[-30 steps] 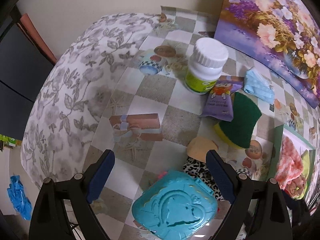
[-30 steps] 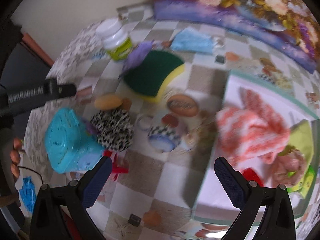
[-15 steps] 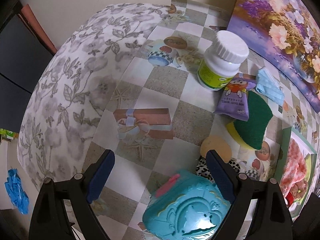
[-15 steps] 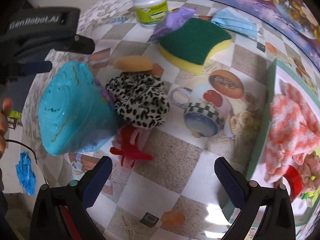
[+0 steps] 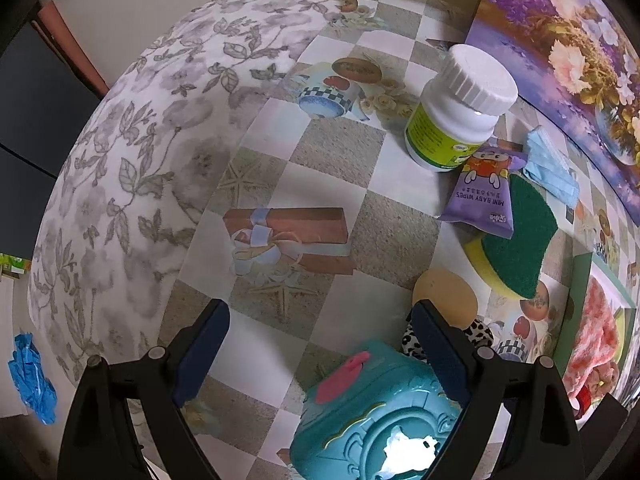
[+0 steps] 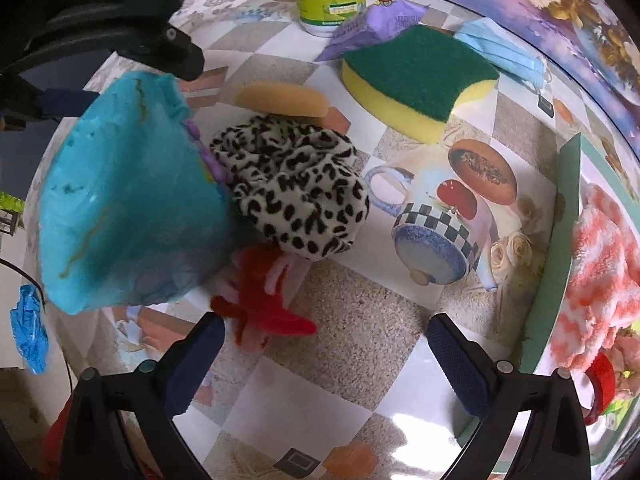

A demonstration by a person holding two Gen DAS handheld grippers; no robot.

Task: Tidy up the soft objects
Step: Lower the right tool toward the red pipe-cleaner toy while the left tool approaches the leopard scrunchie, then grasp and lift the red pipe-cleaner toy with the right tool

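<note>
A leopard-print scrunchie (image 6: 296, 192) lies mid-table with a red fuzzy piece (image 6: 264, 308) just in front of it. My right gripper (image 6: 326, 356) hangs open over the cloth, the red piece near its left finger. Behind are an orange puff (image 6: 284, 100), a green-and-yellow sponge (image 6: 416, 76) and a blue face mask (image 6: 504, 52). A pink knitted cloth (image 6: 600, 272) lies in the green-rimmed tray (image 6: 556, 248) on the right. My left gripper (image 5: 320, 340) is open above a teal plastic box (image 5: 380, 420); its pads do not press on the box.
A white bottle (image 5: 460, 108) and a purple wipes pack (image 5: 480, 196) stand at the back, before a flower picture (image 5: 580, 40). A red tape ring (image 6: 600, 376) sits in the tray. The table's left edge drops away; a blue glove (image 5: 28, 376) lies on the floor.
My right gripper has come down and to the left, from over the tray's edge to near the scrunchie and red piece. The left gripper has sunk slightly over the teal box.
</note>
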